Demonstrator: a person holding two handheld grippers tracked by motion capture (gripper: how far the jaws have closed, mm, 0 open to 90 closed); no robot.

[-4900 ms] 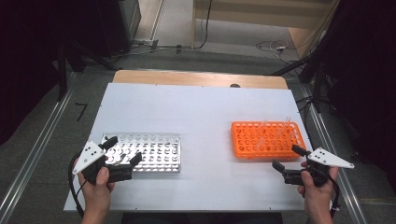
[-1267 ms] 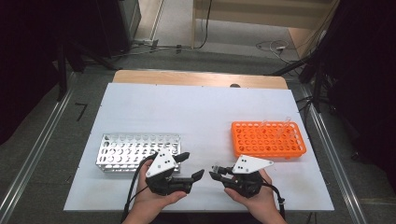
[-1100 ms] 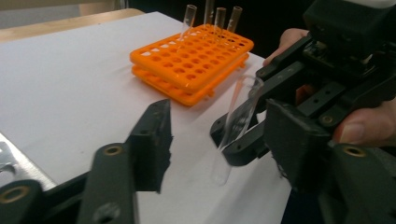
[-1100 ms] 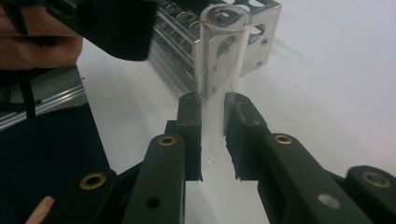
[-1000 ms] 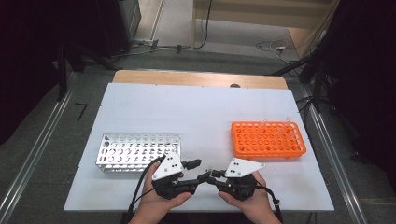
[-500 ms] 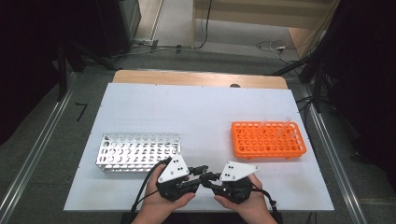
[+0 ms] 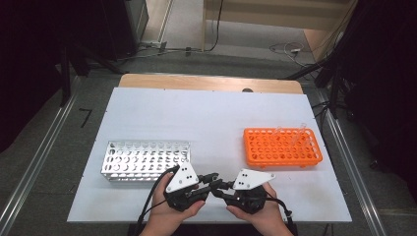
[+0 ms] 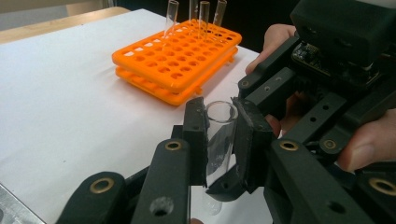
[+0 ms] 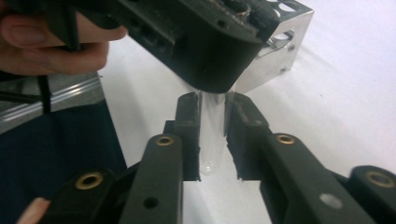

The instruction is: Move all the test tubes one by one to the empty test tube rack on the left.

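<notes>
A clear glass test tube stands upright between the jaws of my left gripper, its open mouth on top. My right gripper has the same tube between its pads, lower down, with the round bottom showing below them. In the high view the two grippers meet tip to tip near the table's front edge, left gripper and right gripper, each held in one hand. Both are shut on the tube.
An orange tube rack sits on the white table at the right, with clear tubes standing in its far corner. A metal rack with open holes lies at the left, close behind the left hand.
Both grippers have come in from the two racks to the front middle. Over the last second they closed the remaining gap, and their jaws now meet on the tube.
</notes>
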